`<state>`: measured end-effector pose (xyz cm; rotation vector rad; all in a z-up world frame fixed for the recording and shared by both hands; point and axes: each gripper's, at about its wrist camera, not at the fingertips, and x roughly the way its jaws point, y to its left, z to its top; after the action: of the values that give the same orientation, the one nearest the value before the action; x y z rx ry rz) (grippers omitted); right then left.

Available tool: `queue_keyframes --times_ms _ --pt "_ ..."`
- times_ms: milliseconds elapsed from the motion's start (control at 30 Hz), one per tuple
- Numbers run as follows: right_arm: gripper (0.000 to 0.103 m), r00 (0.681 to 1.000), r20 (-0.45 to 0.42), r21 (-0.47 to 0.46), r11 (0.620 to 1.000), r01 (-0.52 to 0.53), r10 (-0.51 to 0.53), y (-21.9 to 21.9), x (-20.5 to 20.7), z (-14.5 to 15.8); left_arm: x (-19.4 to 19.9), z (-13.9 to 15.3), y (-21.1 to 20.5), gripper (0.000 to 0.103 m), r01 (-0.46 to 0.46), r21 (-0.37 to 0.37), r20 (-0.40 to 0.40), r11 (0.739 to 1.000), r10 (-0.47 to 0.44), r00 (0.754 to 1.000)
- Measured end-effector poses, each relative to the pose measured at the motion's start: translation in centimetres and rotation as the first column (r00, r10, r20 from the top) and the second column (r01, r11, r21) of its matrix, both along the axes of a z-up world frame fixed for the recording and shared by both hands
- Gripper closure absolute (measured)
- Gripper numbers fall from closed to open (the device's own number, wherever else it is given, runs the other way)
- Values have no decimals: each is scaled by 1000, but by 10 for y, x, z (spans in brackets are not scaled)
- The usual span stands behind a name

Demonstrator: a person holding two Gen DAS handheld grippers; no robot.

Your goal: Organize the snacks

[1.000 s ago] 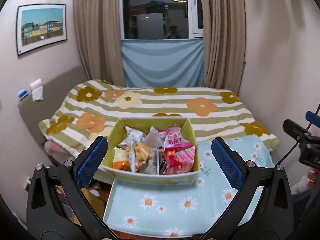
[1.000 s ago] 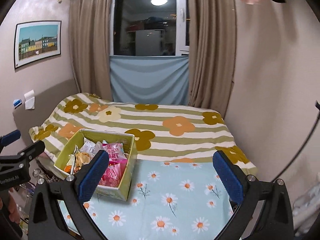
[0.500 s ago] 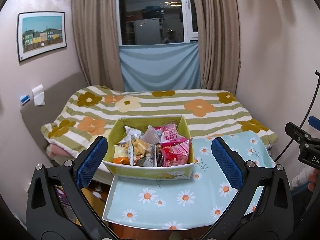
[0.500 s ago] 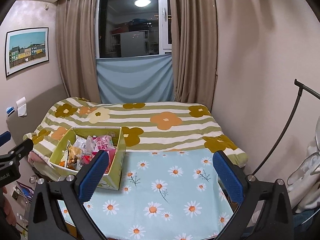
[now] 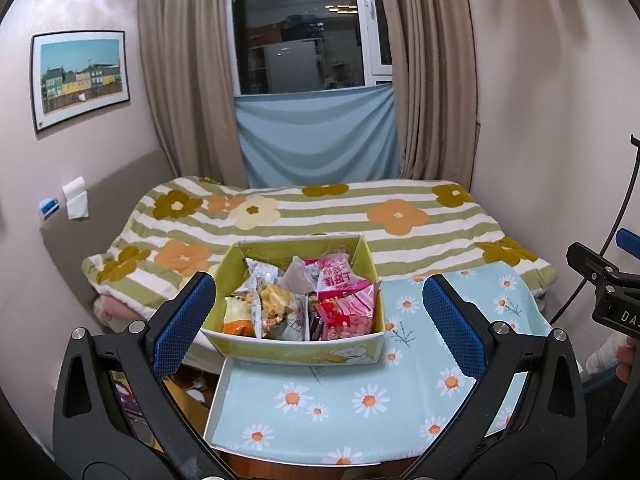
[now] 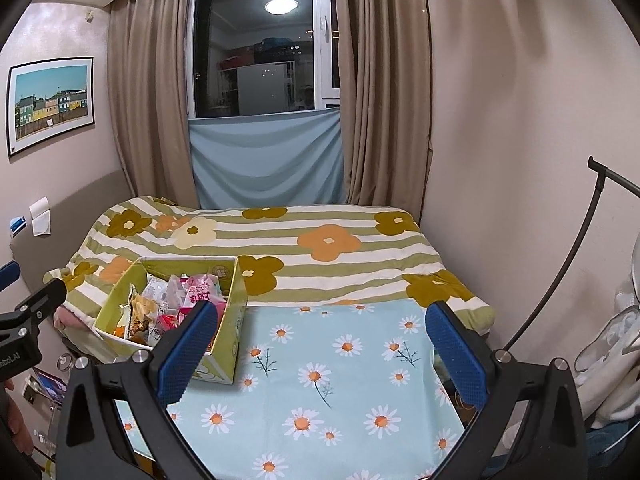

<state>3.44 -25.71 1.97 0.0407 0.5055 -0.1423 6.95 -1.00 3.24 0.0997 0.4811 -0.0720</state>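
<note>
A yellow-green cardboard box (image 5: 300,346) full of several snack packets, among them a pink packet (image 5: 338,280), stands on the far left part of a daisy-print table (image 5: 360,404). The box also shows in the right wrist view (image 6: 228,344) at the left. My left gripper (image 5: 318,324) is open and empty, held back from the box with its pads either side of it in view. My right gripper (image 6: 320,350) is open and empty above the table, right of the box.
A bed with a striped flower blanket (image 5: 320,216) lies behind the table. Walls close in on both sides. A black stand pole (image 6: 560,268) and hanging clothes (image 6: 616,344) are at the right. Clutter lies on the floor at the left (image 6: 44,388).
Both grippers have pulled back and risen, so the box and table look smaller and farther. Both stay open and empty.
</note>
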Motion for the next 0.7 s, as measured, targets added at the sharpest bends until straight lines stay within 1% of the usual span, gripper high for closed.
queue_keyframes --times_ms 200,700 --pt "0 1000 -2 -3 1000 10 -10 -1 0 3 4 1 0 0 6 -19 -6 1000 -7 1000" --pt "0 1000 -5 -6 1000 15 -15 -1 2 3 5 1 1 0 1 -17 -5 1000 -1 1000"
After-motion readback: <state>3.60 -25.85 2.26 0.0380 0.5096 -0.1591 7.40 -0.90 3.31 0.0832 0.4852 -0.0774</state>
